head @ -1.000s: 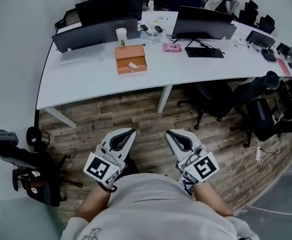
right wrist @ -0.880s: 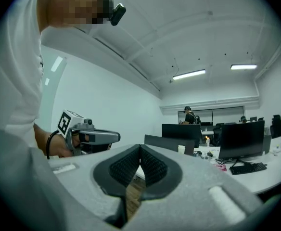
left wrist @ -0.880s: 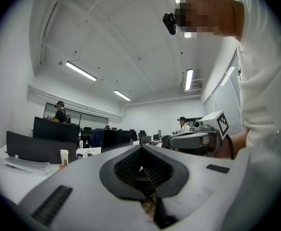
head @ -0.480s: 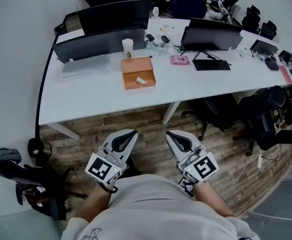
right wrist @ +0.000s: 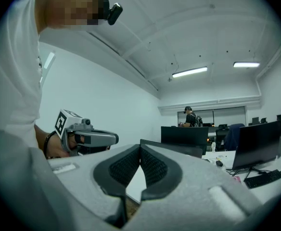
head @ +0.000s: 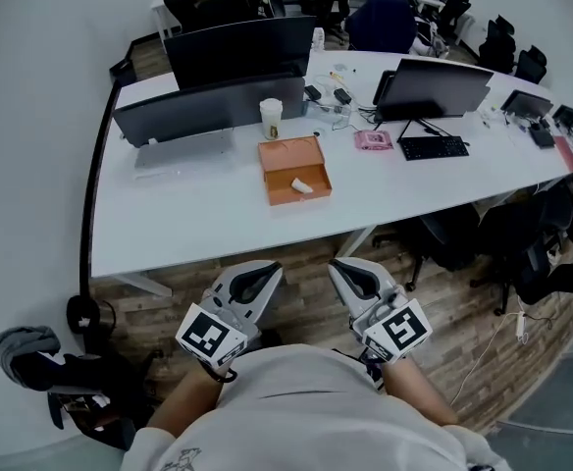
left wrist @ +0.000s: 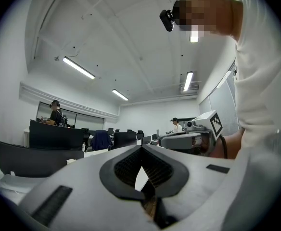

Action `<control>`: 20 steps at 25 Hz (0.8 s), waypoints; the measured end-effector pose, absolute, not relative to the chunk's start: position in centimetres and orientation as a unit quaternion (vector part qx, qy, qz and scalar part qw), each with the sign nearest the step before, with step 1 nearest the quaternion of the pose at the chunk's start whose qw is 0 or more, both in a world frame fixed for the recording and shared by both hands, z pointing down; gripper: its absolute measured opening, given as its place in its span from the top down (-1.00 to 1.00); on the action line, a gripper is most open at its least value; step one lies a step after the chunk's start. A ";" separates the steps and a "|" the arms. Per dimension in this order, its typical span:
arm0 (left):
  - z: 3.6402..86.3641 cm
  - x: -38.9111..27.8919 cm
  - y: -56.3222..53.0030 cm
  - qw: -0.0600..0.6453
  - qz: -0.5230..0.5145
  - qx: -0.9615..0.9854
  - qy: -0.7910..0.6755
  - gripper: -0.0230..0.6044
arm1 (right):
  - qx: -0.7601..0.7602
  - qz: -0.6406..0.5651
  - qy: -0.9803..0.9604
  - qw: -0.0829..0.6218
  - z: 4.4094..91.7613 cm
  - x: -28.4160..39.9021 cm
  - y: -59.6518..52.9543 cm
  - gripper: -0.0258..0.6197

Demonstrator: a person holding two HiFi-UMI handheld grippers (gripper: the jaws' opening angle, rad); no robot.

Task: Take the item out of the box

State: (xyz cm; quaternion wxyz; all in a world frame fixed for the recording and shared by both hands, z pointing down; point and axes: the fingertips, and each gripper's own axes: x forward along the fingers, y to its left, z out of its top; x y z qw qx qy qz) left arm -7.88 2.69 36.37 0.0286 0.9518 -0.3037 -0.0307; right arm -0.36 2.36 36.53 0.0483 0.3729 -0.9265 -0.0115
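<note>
Long white desk [head: 198, 224] spans the view with dark monitors [head: 237, 52] along its far side. The open orange box [head: 294, 170] sits mid-desk just in front of a paper cup [head: 271, 118], small white item [head: 302, 186] lying inside it near the front right corner. Left gripper [head: 270, 269] and right gripper [head: 337, 264] are side by side close to the person's torso, over the wood floor [head: 301, 268], well short of the desk, both clenched tip to tip on nothing.

Left gripper [left wrist: 141, 149], jaws together, dark monitors [left wrist: 56, 136] beyond
</note>
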 end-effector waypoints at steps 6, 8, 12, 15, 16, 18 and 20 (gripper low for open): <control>37.4 -10.4 0.3 0.034 -0.028 0.953 -0.299 0.93 | 0.373 -0.005 -0.927 0.048 37.6 -3.2 -0.2 0.91; 37.9 -10.8 0.0 0.039 -0.025 0.953 -0.299 0.93 | 0.373 -0.001 -0.927 0.048 38.0 -3.7 -0.5 0.91; 38.4 -11.1 -0.8 0.046 -0.021 0.953 -0.298 0.93 | 0.373 0.006 -0.926 0.052 38.4 -4.0 -1.2 0.91; 38.7 -10.9 -1.3 0.049 -0.020 0.953 -0.297 0.93 | 0.372 0.008 -0.927 0.053 38.6 -3.8 -2.0 0.91; 38.8 -10.8 -1.6 0.050 -0.019 0.953 -0.299 0.93 | 0.371 0.009 -0.927 0.053 38.7 -3.7 -2.2 0.91; 38.9 -10.7 -2.2 0.049 -0.019 0.951 -0.304 0.93 | 0.366 0.009 -0.929 0.053 38.9 -3.5 -2.9 0.91; 38.8 -10.6 -3.0 0.049 -0.020 0.949 -0.311 0.93 | 0.360 0.008 -0.932 0.052 38.9 -3.4 -3.7 0.91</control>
